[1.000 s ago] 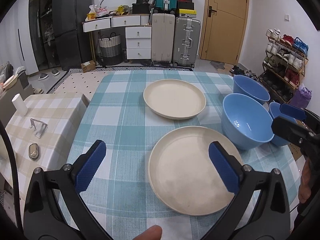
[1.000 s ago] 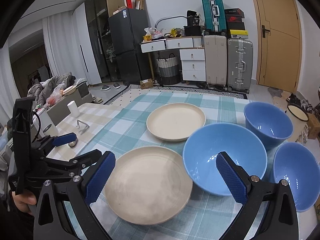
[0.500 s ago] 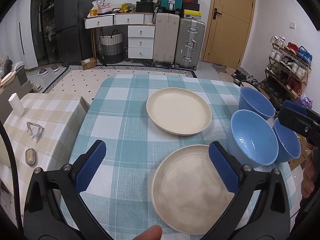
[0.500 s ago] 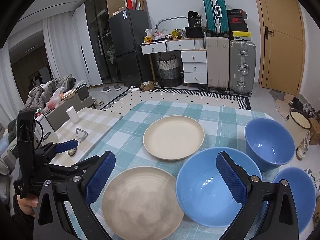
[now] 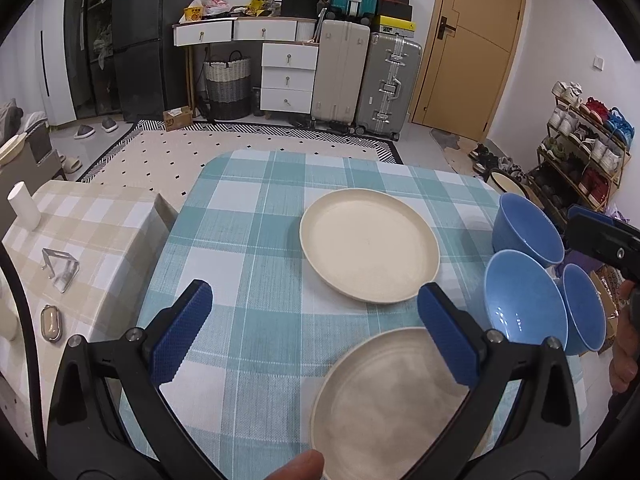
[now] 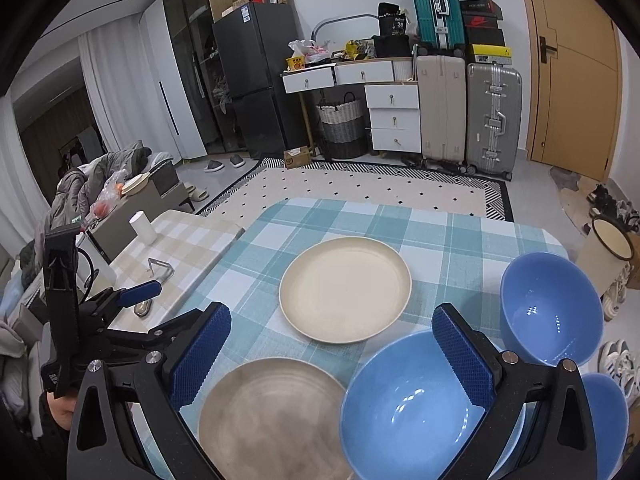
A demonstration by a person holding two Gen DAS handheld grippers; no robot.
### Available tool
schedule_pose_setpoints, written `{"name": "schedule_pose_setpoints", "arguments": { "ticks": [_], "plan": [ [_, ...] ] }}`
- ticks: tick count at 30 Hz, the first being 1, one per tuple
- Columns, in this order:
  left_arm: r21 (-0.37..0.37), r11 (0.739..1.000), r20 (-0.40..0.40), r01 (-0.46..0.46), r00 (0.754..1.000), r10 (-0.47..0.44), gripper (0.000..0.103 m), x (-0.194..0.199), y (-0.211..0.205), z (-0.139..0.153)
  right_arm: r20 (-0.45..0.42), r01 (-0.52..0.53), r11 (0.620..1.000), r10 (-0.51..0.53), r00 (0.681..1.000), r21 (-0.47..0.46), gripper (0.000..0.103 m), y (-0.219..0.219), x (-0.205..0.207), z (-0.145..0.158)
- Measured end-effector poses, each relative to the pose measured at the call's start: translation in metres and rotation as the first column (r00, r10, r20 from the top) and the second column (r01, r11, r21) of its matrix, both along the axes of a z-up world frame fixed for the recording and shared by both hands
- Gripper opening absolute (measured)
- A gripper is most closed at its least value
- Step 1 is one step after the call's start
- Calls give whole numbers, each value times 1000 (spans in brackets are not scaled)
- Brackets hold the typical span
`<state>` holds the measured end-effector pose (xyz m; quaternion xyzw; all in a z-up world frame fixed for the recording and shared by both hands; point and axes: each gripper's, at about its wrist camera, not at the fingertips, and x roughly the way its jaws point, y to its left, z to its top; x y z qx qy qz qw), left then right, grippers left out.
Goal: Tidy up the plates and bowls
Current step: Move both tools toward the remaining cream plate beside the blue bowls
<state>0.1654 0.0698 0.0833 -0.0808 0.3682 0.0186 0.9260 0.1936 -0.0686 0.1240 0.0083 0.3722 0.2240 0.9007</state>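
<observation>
Both the left tongs [image 5: 314, 334] and right tongs [image 6: 330, 354] hang spread and empty above the table [image 5: 248, 216], where 2 plates [image 5: 370, 246] and 3 blue bowls [image 6: 408, 404] sit close, so a careless reach could knock one off.

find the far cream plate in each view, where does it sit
Left wrist: far cream plate sits just right of centre, beyond the left gripper.
Right wrist: it sits at centre, between and above the open jaws of the right gripper.
Shared landmark: the silver suitcase stands behind it by the door.
</observation>
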Motion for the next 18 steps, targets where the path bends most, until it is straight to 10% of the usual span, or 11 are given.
{"name": "schedule_pose_setpoints", "arguments": {
  "ticks": [18],
  "plan": [
    [-59, 998, -105, -26, 994, 19, 103, 70, 25, -47, -150, 15, 998, -24, 988, -58, 103, 6, 90, -43]
  ]
}}
